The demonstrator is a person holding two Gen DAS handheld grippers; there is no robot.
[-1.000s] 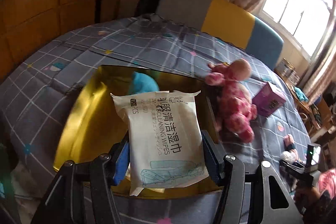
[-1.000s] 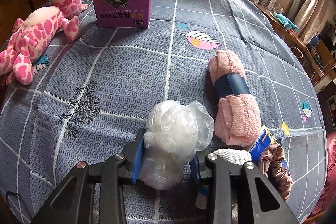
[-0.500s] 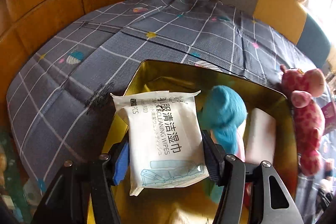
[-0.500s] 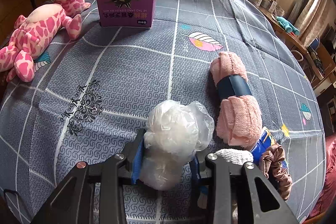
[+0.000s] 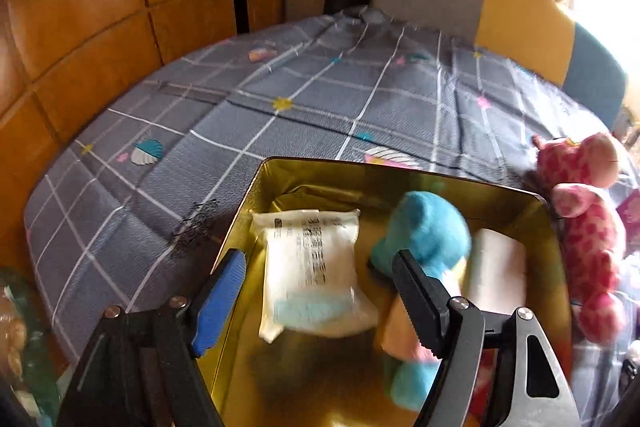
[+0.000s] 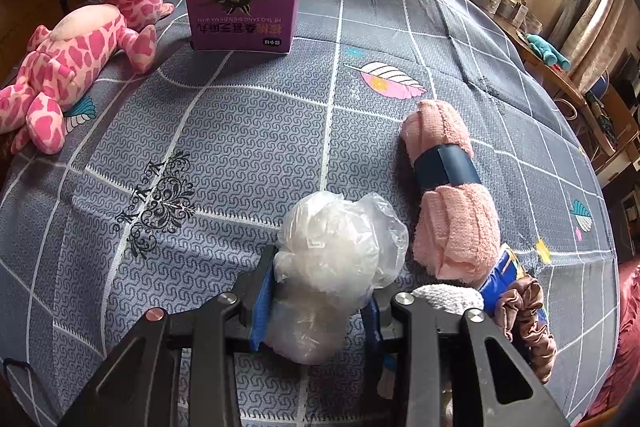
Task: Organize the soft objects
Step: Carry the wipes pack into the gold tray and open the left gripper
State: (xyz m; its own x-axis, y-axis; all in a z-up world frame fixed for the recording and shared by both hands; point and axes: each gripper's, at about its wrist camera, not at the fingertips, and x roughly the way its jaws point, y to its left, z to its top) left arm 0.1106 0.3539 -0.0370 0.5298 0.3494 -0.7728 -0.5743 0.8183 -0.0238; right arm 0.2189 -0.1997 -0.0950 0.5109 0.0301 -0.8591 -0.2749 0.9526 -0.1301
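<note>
While the left gripper (image 5: 320,291) has just been opening its jaws and the wipes (image 5: 310,267) lie loose in the gold tin (image 5: 248,195), the right gripper (image 6: 320,303) squeezes a plastic bag (image 6: 336,255) above the bed (image 6: 240,131).

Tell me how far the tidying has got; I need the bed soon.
Done: the wipes pack, a blue plush and a white pack lie in the gold tin; the left gripper has just opened off the wipes. In hand: the right gripper clamps a plastic bag. Left: the pink giraffe, pink towel, white cloth and brown scrunchie.
</note>
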